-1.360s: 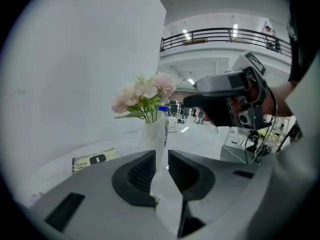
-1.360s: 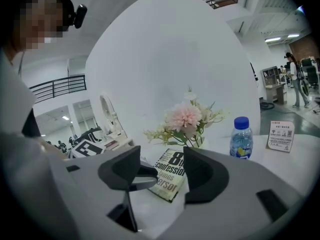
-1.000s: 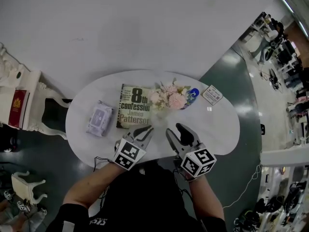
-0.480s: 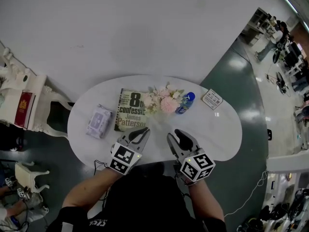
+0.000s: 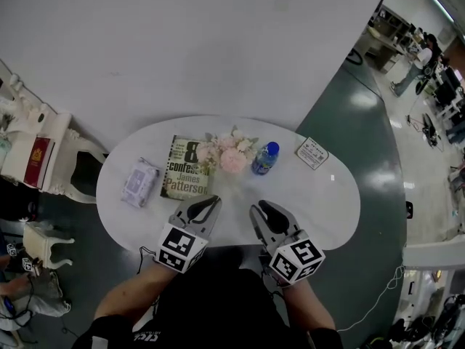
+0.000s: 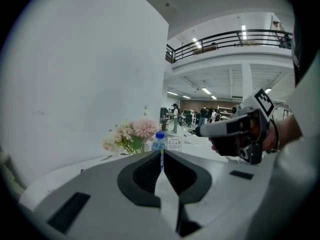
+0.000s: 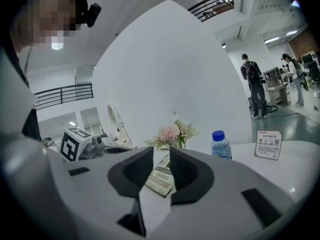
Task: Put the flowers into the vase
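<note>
Both hand-held grippers hover over the counter's (image 5: 320, 202) near edge in the head view. The left hand-held gripper (image 5: 209, 202) is clenched on nothing. The right hand-held gripper (image 5: 260, 208) has just been closing, yet a gap remains between its jaws and nothing is in it. The flowers (image 5: 224, 153) stand upright near the far edge, between the book (image 5: 185, 169) and the blue-capped bottle (image 5: 265, 158), well apart from both grippers. I judge they stand that way because they are already in the vase, though the glass is too faint for me to make out. A wipes pack (image 5: 136, 184) lies toward the left end and a small card (image 5: 312, 153) toward the right.

From the left gripper view, the jaws meet almost completely, with only a sliver between the tips — empty. The flowers (image 6: 132, 134) and bottle (image 6: 159, 140) rise beyond them.

From the right gripper view, the jaws are parted and frame the book (image 7: 162, 176), which lies on the counter past them, not between them. The pink blooms (image 7: 172, 133) stand behind it. Neither gripper carries a stem, so I read both as pulled clear — the job looks done.
</note>
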Demonstrator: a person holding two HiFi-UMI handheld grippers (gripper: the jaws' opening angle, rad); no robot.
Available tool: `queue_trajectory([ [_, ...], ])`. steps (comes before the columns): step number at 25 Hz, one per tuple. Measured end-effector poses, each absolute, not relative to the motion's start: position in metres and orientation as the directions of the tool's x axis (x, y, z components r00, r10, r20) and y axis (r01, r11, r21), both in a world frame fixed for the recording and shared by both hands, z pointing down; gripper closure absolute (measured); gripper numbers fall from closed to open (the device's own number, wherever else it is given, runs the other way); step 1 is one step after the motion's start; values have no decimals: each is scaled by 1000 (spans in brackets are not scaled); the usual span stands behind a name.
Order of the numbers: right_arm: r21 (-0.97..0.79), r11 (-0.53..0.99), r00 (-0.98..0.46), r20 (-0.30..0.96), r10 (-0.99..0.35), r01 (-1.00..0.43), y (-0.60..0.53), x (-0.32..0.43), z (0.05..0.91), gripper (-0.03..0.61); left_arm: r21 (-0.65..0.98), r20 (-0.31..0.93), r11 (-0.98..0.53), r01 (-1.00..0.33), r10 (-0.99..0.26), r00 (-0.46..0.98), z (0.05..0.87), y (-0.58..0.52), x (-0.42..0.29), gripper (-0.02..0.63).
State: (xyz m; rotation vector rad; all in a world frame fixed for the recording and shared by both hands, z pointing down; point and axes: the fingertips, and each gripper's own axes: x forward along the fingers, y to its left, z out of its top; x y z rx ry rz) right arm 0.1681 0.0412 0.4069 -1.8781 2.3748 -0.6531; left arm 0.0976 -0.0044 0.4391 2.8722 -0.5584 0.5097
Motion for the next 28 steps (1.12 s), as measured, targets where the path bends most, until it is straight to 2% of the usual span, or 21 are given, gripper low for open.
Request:
queue_trajectory([
  [18, -257, 164, -202, 130, -971, -952, 45, 168, 349, 497, 101, 220, -881, -463, -434, 874, 372, -19, 67, 588],
  [28, -261, 141, -176, 113, -978, -955, 36, 163, 333, 526, 109, 160, -882, -458, -439, 884, 357, -34, 62, 588],
])
